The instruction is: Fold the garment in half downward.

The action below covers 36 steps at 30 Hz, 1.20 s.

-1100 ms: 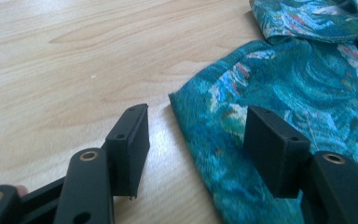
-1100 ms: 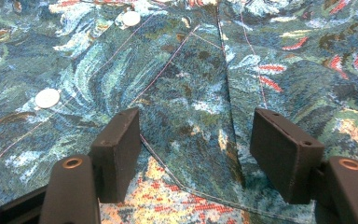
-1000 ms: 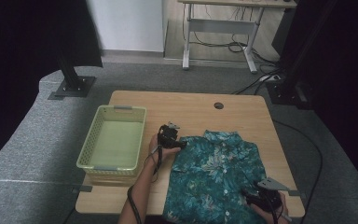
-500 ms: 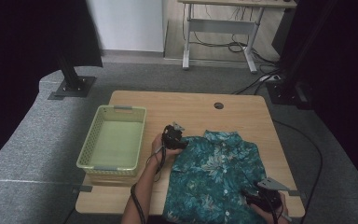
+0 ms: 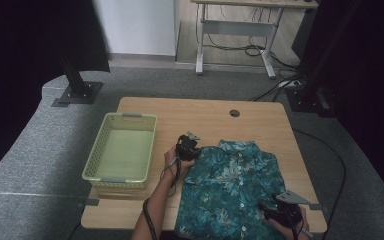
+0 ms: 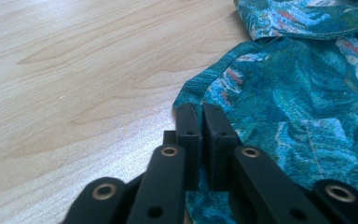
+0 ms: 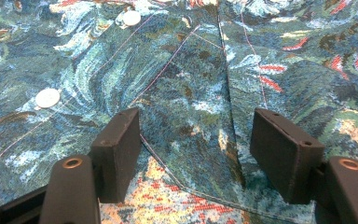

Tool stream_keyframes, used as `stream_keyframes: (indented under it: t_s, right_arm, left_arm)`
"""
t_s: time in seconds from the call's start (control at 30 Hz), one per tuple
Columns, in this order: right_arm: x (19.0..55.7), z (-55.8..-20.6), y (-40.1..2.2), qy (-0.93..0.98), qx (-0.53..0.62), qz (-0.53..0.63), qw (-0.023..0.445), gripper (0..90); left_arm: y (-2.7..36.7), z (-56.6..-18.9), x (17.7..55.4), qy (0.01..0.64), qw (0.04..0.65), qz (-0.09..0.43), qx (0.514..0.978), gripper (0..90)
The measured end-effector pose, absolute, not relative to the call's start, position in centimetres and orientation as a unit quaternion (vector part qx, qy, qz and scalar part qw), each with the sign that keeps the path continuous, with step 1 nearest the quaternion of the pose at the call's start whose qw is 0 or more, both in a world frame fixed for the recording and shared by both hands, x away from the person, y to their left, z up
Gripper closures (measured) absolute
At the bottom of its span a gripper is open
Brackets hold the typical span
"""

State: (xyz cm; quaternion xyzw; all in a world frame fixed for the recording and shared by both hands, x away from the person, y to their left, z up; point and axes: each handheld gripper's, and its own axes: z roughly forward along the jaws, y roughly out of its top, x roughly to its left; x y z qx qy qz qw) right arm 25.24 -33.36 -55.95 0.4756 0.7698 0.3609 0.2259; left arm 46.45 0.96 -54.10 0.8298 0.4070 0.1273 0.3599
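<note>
Left gripper view has the left gripper (image 6: pixel 198 112) freshly closed, jaws pinching the shirt (image 5: pixel 230 190) edge at the sleeve. Shirt lies flat on the tabletop (image 5: pixel 180 115); right gripper (image 7: pixel 196 140) stands spread. Lift slowly, keeping the fold even.

Grey carpet (image 5: pixel 40 200) surrounds the wooden bench (image 5: pixel 205 112). Behind stands a white wall (image 5: pixel 137 25), a grey-legged desk (image 5: pixel 235 35) with cables (image 5: pixel 235 49) beneath, and dark curtains (image 5: pixel 370 75) at both sides.
</note>
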Motion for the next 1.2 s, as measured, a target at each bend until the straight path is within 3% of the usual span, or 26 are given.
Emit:
stream_keyframes:
  t_s: [0.57,1.2]
  right_arm:
    - [24.7,-54.5,-33.4,0.749,0.483,0.391,0.23,34.2]
    - [30.2,-52.8,-34.5,0.768,0.474,0.372,0.215,39.3]
  left_arm:
    - [2.1,-52.3,44.9,0.402,0.4,0.115,0.816,88.2]
    - [1.5,-51.8,44.4,0.396,0.408,0.119,0.814,88.2]
